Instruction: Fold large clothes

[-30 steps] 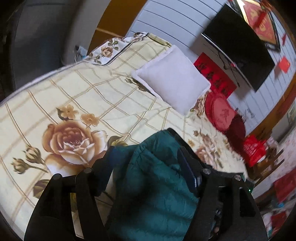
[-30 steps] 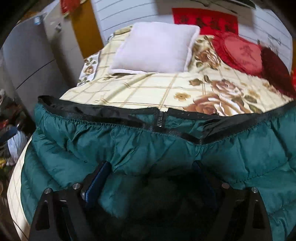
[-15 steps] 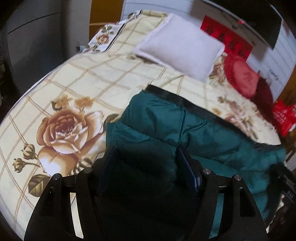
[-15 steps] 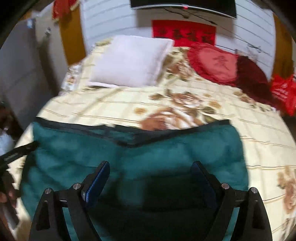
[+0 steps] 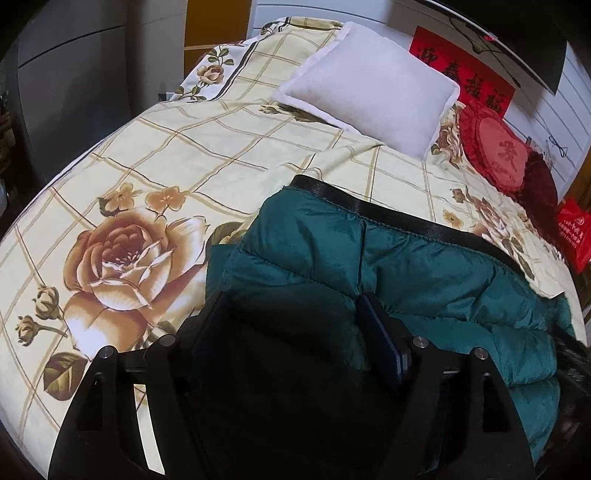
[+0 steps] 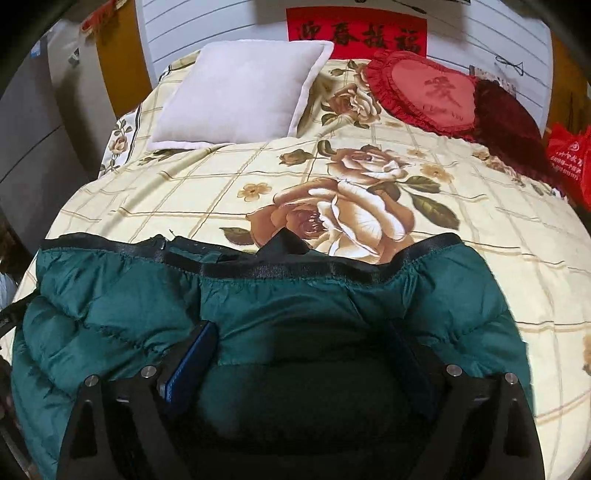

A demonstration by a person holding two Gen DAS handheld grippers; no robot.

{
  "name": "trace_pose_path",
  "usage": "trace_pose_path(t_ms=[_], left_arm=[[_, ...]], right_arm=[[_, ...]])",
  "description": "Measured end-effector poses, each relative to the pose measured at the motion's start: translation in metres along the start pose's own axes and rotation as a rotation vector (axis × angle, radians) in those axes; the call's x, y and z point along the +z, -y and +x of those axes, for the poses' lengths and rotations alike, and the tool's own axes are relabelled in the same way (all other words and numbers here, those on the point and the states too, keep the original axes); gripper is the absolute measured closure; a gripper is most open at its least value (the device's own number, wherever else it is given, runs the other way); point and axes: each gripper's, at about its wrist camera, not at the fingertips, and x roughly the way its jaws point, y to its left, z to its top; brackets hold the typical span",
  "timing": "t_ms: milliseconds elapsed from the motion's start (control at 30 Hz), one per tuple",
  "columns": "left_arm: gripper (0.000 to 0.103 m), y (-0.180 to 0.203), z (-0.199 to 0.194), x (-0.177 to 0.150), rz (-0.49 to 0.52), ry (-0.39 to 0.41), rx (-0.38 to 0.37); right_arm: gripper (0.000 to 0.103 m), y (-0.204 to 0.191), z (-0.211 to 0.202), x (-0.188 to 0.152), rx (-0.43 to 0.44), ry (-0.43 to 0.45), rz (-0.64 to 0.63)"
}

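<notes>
Cream checked bedspread (image 6: 184, 192) with printed roses fills the space ahead of both tongs. Green padded jacket (image 6: 295, 306) lies on it, bunched between the left gripper (image 5: 291, 332) – jaws just widening – and the right gripper (image 6: 299, 354); whether either set of pads presses it cannot be told. Beyond: white pillow (image 6: 240, 92), red banner (image 6: 356, 31) with Chinese characters.
</notes>
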Motion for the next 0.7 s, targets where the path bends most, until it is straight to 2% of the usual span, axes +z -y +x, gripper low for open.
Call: trace_pose_path(t_ms=[100,200,233,333,400,500,600,700], left_arm=[[0.029,-0.001,0.001,0.0,-0.001,-0.002,-0.003],[0.028,0.0,0.001,0.0,-0.003,-0.001,-0.004],[0.028,0.0,0.001,0.0,-0.001,-0.001,-0.003],[0.028,0.0,0.001,0.0,0.001,0.0,0.002],[0.028,0.001,0.001,-0.001,0.006,0.006,0.009],[0.027,0.003,0.001,-0.002,0.012,0.012,0.019],[0.027,0.004,0.001,-0.001,0.023,0.009,0.027],[0.027,0.004,0.0,-0.002,0.018,0.017,0.021]], right_arm=[[0.012,0.007,-0.037,-0.009,0.083,0.055,0.072],[0.012,0.008,-0.057,-0.018,0.092,0.065,0.077],[0.012,0.008,-0.059,-0.022,0.086,0.065,0.067],[0.012,0.011,-0.044,-0.031,-0.005,0.015,0.035],[0.012,0.015,-0.026,-0.037,-0.01,-0.024,0.04],[0.009,0.012,-0.019,-0.036,-0.028,-0.034,0.046],[0.009,0.012,-0.03,-0.033,-0.033,-0.05,0.042],[0.009,0.014,-0.06,-0.038,-0.025,0.003,0.056]])
